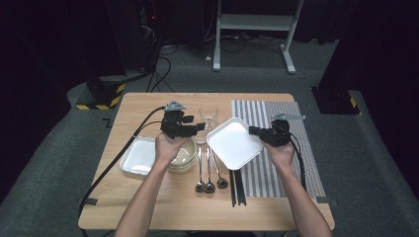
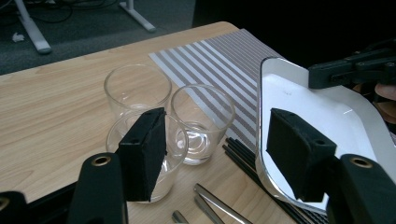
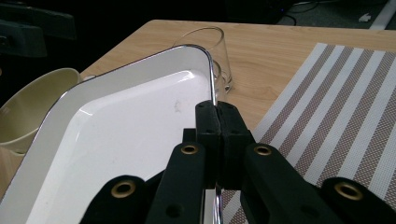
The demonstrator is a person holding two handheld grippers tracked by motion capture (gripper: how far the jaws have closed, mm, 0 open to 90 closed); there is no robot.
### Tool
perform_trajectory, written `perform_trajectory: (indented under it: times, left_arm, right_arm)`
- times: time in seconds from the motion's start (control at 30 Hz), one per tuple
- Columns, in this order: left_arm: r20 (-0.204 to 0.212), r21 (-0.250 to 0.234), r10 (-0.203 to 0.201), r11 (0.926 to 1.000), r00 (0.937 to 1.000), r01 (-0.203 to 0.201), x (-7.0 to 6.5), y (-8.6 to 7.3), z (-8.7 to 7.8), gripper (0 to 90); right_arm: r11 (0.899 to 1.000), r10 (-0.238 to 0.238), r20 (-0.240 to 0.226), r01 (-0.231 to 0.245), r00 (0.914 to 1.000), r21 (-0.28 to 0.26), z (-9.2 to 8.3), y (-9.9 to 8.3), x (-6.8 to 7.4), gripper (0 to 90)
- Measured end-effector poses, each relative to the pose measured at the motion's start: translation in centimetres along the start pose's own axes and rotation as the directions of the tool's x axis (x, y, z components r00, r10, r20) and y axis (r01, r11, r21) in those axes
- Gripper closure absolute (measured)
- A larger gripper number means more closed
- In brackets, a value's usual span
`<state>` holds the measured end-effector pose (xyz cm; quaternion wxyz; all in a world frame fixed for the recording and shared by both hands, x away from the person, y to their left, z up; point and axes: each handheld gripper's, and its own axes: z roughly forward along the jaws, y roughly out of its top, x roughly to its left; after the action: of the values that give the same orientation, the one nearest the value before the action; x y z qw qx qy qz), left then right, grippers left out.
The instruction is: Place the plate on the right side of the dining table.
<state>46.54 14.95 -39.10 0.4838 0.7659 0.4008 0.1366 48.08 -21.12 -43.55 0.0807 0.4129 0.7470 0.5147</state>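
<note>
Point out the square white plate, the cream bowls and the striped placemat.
Square white plate (image 1: 232, 143): high view, its flat middle.
Cream bowls (image 1: 184, 157): high view, top bowl's right rim.
Striped placemat (image 1: 269, 111): high view, bare far part.

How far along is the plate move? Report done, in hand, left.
Done: the left gripper stands open, clear of the white plate. In hand: the right gripper is clamped on the plate's rim, holding it tilted above the table. Left: setting it down, probably on the striped mat.
</note>
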Motion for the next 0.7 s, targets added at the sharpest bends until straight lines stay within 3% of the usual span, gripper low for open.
perform_trajectory:
  times: [0.27,0.33,0.7]
  left_arm:
    - [0.000,-0.007,-0.016,0.9998,0.9999,0.016,0.5,-0.1,-0.1,37.0]
    - [-0.025,0.010,0.006,0.9999,0.9997,-0.005,0.5,-0.4,0.0,37.0]
    - [-0.118,-0.013,-0.009,0.9999,0.9930,0.007,1.4,-0.5,-1.4,38.3]
  right_arm:
    - [1.000,-0.005,0.012,0.005,0.9999,-0.007,-0.4,0.1,0.1,88.7]
    - [1.000,0.001,0.010,-0.001,1.0000,-0.027,-0.8,-0.2,0.0,88.7]
    - [1.000,0.019,0.036,-0.018,0.9992,-0.025,-1.7,-0.6,-1.1,88.6]
